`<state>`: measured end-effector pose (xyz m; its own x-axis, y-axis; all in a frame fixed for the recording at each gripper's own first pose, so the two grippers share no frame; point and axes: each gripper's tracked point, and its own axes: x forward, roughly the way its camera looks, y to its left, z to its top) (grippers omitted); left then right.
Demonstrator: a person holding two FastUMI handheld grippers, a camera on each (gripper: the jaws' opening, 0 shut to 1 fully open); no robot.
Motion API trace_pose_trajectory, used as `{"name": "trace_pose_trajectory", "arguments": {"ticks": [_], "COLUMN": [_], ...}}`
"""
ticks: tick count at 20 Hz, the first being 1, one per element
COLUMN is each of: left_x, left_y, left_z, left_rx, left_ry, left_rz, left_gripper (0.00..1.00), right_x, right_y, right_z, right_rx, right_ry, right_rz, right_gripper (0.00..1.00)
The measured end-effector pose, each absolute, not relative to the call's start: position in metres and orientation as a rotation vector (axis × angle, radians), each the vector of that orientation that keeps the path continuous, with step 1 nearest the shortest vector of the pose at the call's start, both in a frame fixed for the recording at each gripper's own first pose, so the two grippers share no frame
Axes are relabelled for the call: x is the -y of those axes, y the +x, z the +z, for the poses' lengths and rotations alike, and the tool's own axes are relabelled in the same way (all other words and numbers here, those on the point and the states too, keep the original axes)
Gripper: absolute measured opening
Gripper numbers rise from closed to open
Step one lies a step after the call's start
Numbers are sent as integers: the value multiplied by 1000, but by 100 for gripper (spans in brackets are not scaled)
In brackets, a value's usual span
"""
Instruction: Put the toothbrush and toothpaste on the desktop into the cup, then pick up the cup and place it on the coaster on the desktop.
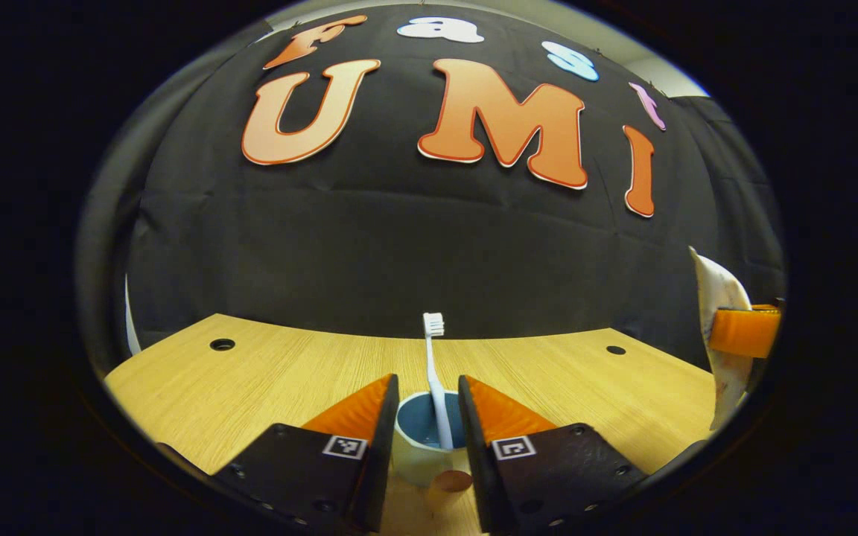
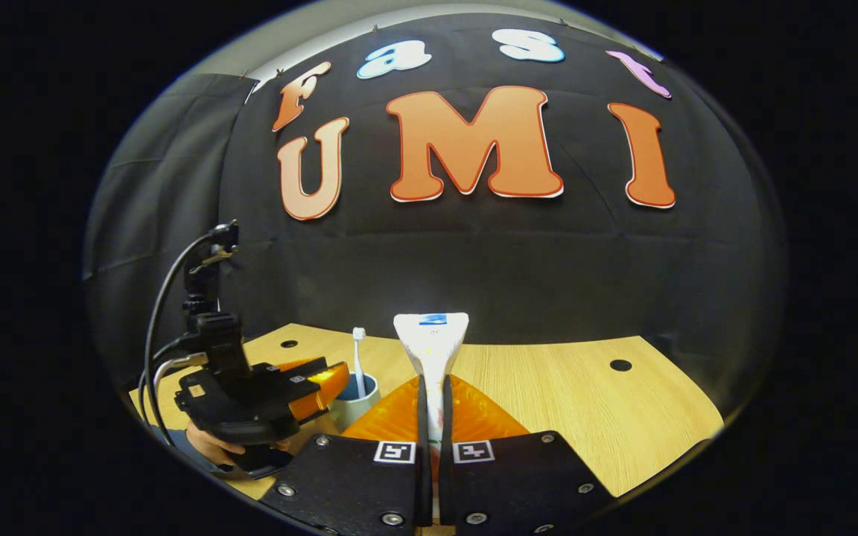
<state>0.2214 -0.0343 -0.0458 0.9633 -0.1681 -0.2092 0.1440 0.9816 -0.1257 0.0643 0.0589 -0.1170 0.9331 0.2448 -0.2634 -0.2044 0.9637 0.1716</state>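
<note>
A pale cup (image 1: pixel 415 460) with a blue inside stands on the wooden desktop (image 1: pixel 265 387). A white toothbrush (image 1: pixel 435 372) stands in it, bristles up. My left gripper (image 1: pixel 429 383) hovers over the cup, open, its fingers on either side of the toothbrush handle without touching it. In the right gripper view, my right gripper (image 2: pixel 431 387) is shut on a white toothpaste tube (image 2: pixel 431 346), held upright above the desk. To its left are the cup (image 2: pixel 360 406), the toothbrush (image 2: pixel 358 350) and the left gripper (image 2: pixel 328 383). The tube (image 1: pixel 719 290) shows at the right edge of the left gripper view.
A small brown round shape (image 1: pixel 450 482) lies on the desk just in front of the cup, partly hidden. Round holes (image 1: pixel 222 344) (image 1: pixel 615 349) mark the desk's far corners. A hand (image 2: pixel 213 447) holds the left gripper, with cables (image 2: pixel 164 305) rising behind it.
</note>
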Motion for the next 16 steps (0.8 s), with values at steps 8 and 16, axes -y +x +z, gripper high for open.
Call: {"name": "trace_pose_trajectory", "arguments": {"ticks": [8,16], "left_x": [0,-43], "left_y": [182,152], "left_z": [1,19], "left_rx": [-167,-167], "left_ry": [-42,-45], "left_rz": [-130,-78], "left_gripper": [88,96], "right_x": [-102,-152], "right_y": [106,142], "right_z": [-74,-71], "right_rx": [-176,-150], "right_ry": [171,229], "right_rz": [320,400], "right_gripper": [4,4]}}
